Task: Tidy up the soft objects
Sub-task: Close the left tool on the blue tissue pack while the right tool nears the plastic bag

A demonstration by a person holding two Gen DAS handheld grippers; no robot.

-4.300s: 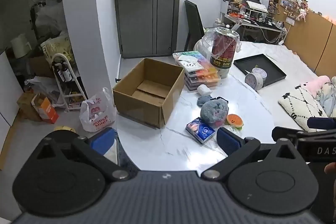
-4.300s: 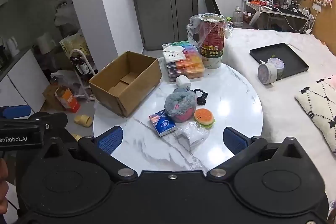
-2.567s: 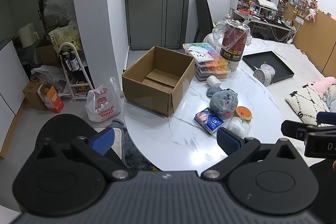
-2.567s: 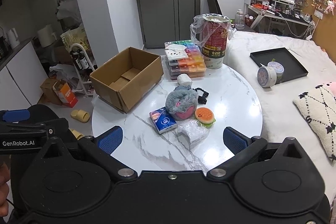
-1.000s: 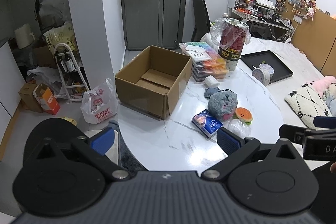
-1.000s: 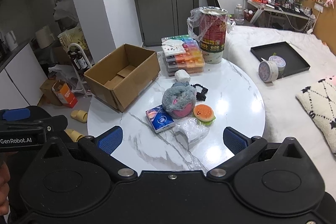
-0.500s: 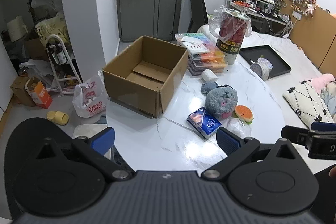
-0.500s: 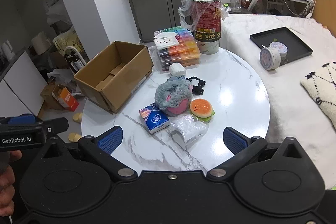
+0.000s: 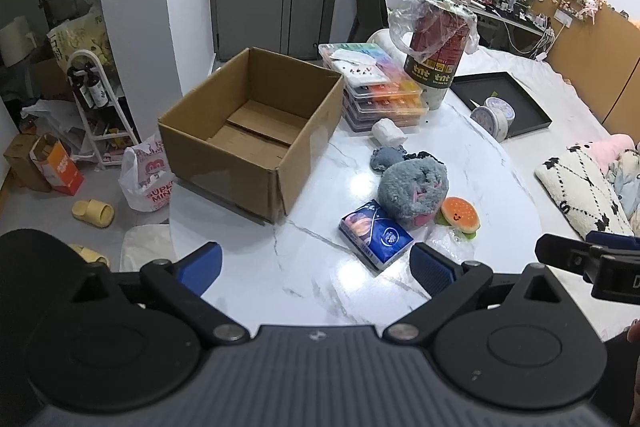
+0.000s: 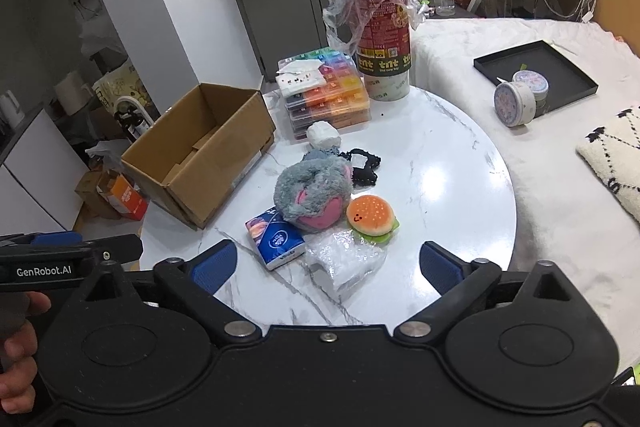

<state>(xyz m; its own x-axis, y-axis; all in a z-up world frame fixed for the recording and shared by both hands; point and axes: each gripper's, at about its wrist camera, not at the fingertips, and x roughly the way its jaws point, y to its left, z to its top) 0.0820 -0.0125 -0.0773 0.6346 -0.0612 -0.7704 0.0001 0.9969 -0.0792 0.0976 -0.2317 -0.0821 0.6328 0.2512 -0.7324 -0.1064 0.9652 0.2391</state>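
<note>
Right wrist view: one grey plush toy [image 10: 310,193], one burger-shaped squishy [image 10: 371,215], one blue tissue pack [image 10: 274,238] on white marble tabletop [image 10: 440,187]; both grippers released, the right gripper [image 10: 326,263] just narrowing, empty.

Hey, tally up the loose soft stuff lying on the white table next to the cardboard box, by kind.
Plush toys: 2, grey plush and burger plush
Tissue packs: 1
Clear plastic bags: 1
White rolls: 1
Black scrunchies: 1
Total: 6
</note>
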